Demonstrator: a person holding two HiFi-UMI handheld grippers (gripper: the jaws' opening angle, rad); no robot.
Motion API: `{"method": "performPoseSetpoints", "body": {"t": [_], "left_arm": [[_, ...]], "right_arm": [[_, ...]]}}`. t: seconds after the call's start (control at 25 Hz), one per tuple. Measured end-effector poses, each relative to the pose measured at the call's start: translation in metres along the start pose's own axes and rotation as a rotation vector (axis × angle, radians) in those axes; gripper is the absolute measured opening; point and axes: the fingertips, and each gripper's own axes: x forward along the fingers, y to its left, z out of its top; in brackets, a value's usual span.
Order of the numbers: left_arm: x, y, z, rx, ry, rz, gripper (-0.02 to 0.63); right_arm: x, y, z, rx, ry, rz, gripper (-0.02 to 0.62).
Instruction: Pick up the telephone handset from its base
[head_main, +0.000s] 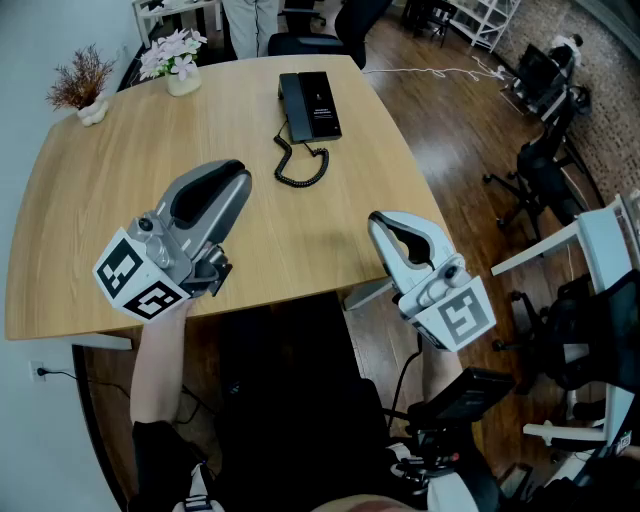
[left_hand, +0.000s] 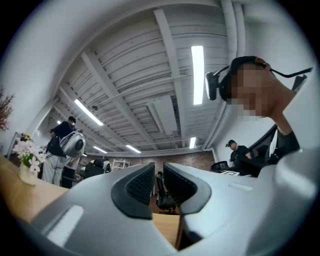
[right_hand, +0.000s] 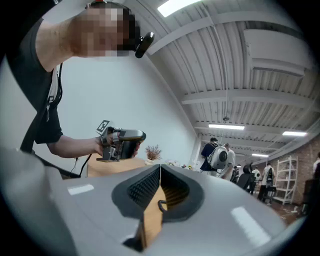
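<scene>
A black telephone (head_main: 312, 105) sits at the far side of the wooden table (head_main: 120, 190), its handset (head_main: 292, 108) lying in the base's left cradle. Its coiled cord (head_main: 300, 168) loops toward me. My left gripper (head_main: 238, 172) hovers over the table's near left, well short of the phone, tilted upward, jaws shut and empty (left_hand: 157, 182). My right gripper (head_main: 380, 222) hangs by the table's near right edge, also shut and empty (right_hand: 160, 176). In the right gripper view the left gripper (right_hand: 120, 142) and a bit of cord (right_hand: 161, 205) show.
A vase of white flowers (head_main: 172, 58) and a pot with a dried plant (head_main: 82, 88) stand at the table's far left. Office chairs (head_main: 545, 150) and a white desk (head_main: 590, 240) stand on the right. People stand far back (left_hand: 62, 147).
</scene>
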Motion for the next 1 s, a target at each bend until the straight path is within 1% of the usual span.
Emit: {"method": "performPoseSetpoints", "body": {"t": [0.04,0.12,0.2,0.24,0.28,0.36,0.4,0.44,0.52,0.6,0.64,0.72,0.88,1.0], "left_arm": [[0.007,0.019,-0.007,-0.027,0.022,0.025,0.059],[0.021,0.054,-0.024,-0.085,0.062,0.069,0.146],[0.032,0.083,-0.042,-0.139,0.095,0.101,0.196],[0.036,0.092,-0.05,-0.158,0.11,0.109,0.198],[0.039,0.097,-0.055,-0.171,0.118,0.108,0.198],[0.042,0.094,-0.057,-0.17,0.107,0.076,0.198],[0.043,0.087,-0.053,-0.152,0.093,0.044,0.198],[0.044,0.079,-0.049,-0.125,0.08,0.006,0.182],[0.045,0.065,-0.041,-0.06,0.062,-0.068,0.122],[0.048,0.06,-0.036,-0.003,0.062,-0.104,0.077],[0.05,0.062,-0.035,0.012,0.067,-0.106,0.074],[0.054,0.073,-0.039,0.005,0.083,-0.089,0.074],[0.063,0.107,-0.06,-0.07,0.13,-0.022,0.074],[0.069,0.133,-0.075,-0.092,0.156,0.04,0.1]], "right_arm": [[0.007,-0.007,-0.008,0.014,0.024,-0.001,0.008],[0.022,-0.021,-0.023,0.042,0.053,-0.005,0.023],[0.038,-0.037,-0.036,0.077,0.055,-0.012,0.078],[0.046,-0.044,-0.043,0.098,0.056,-0.013,0.106],[0.053,-0.049,-0.05,0.115,0.061,-0.012,0.12],[0.064,-0.056,-0.061,0.131,0.068,-0.005,0.123],[0.067,-0.057,-0.063,0.132,0.064,0.0,0.123],[0.069,-0.057,-0.064,0.131,0.056,0.006,0.123],[0.074,-0.057,-0.067,0.128,0.042,0.016,0.123],[0.08,-0.059,-0.072,0.129,0.04,0.026,0.123],[0.084,-0.06,-0.074,0.129,0.043,0.03,0.123],[0.091,-0.064,-0.074,0.125,0.041,0.037,0.123],[0.106,-0.077,-0.066,0.081,0.001,0.029,0.123],[0.118,-0.097,-0.058,0.04,-0.051,-0.012,0.123]]}}
